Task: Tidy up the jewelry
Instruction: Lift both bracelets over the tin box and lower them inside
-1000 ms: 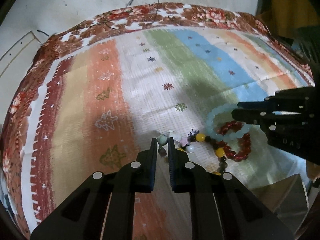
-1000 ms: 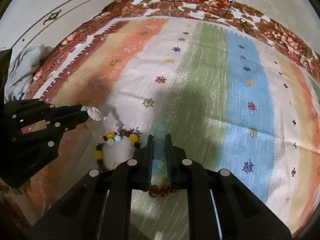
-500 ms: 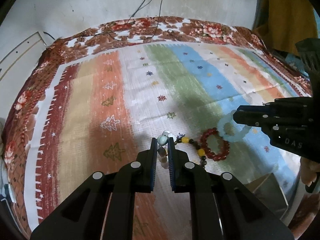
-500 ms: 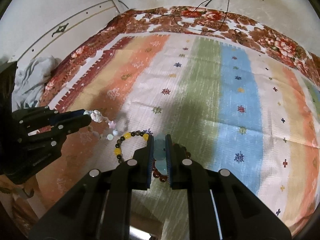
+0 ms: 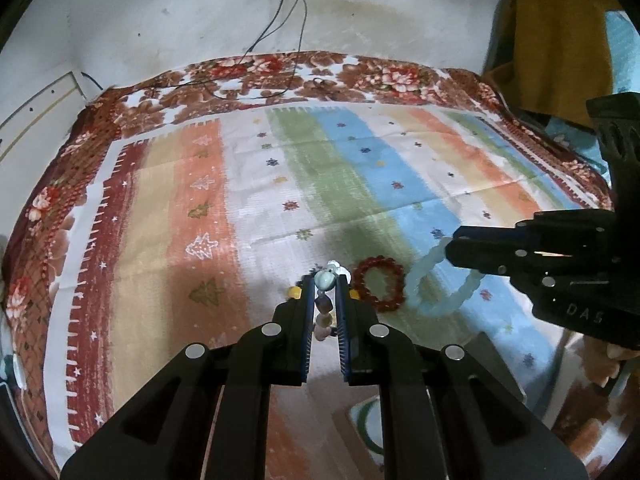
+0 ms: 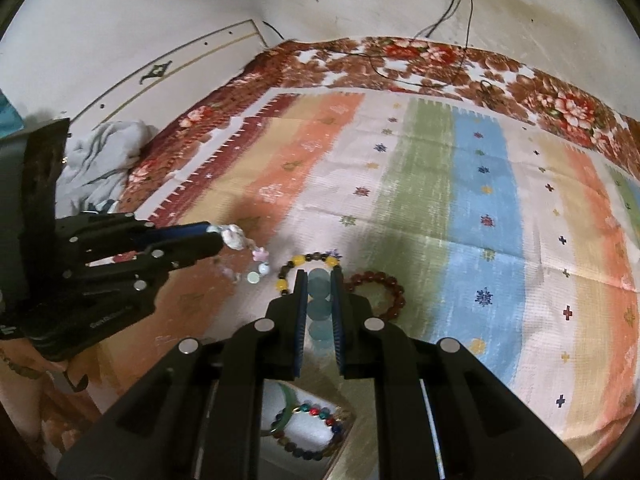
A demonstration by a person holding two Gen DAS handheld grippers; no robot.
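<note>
My left gripper (image 5: 325, 280) is shut on a pale charm bracelet (image 5: 325, 280) with white, pink and green beads; it hangs above the striped cloth and also shows in the right wrist view (image 6: 236, 238). My right gripper (image 6: 320, 276) is shut on a light blue bead bracelet (image 6: 320, 308), which dangles in the left wrist view (image 5: 444, 300). A red bead bracelet (image 6: 384, 288) and a yellow-and-dark bead bracelet (image 6: 298, 264) lie on the cloth (image 6: 440, 200). An open box (image 6: 304, 428) below my right gripper holds a multicoloured bracelet and a green bangle.
The striped cloth covers a floral bedspread (image 5: 280, 76). Cables (image 5: 280, 20) run from a wall socket onto the far edge. A grey bundle of fabric (image 6: 100, 156) lies at the left edge. A mustard garment (image 5: 560, 40) hangs at the right.
Both grippers have risen and pulled back with their bracelets, which now hang free. The red and yellow-dark bracelets stay on the cloth. The box has come into view below.
</note>
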